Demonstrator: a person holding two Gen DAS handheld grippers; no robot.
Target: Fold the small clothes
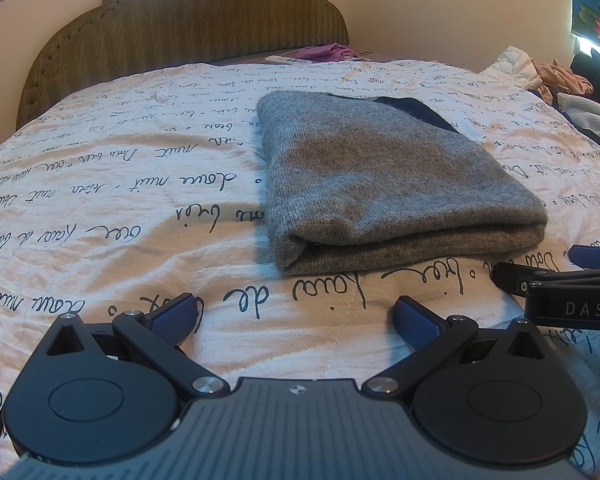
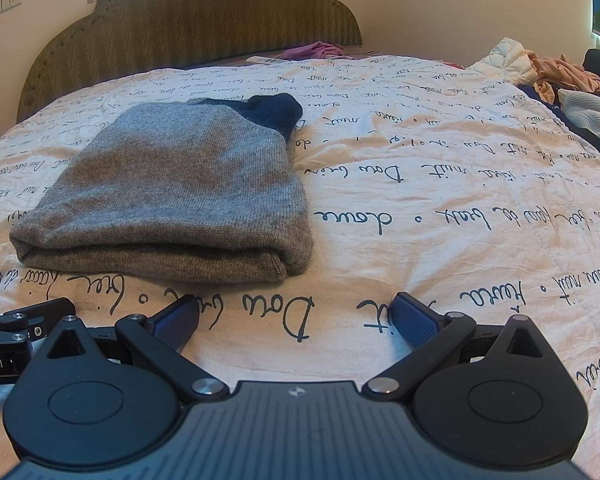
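Grey knit garment [image 1: 396,184] lies folded on the script-printed quilt [image 1: 120,200], centre-right of the left wrist frame, left of centre in the right wrist frame [image 2: 176,192]. A dark navy part [image 2: 274,114] shows at its far end, toward the headboard [image 1: 188,16].

Handling, as a judgement: soft, limp wool-like knit, light, thick where layered — not slippery, not fragile, but it will sag and unfold if lifted by one layer. Best hold looks to be the two near corners of the rolled fold edge [image 1: 412,252], pinching all layers together.

Orientation: long axis seems to run from the near fold edge away to the navy end, slightly skewed; fisheye makes it hard to be sure.

Left gripper [image 1: 296,320] — blue pads spread wide, nothing between them, low over the quilt just short of the near edge. Right gripper [image 2: 296,320] likewise spread and empty, apart from the cloth. Spare clothes pile [image 1: 564,80] at upper right.
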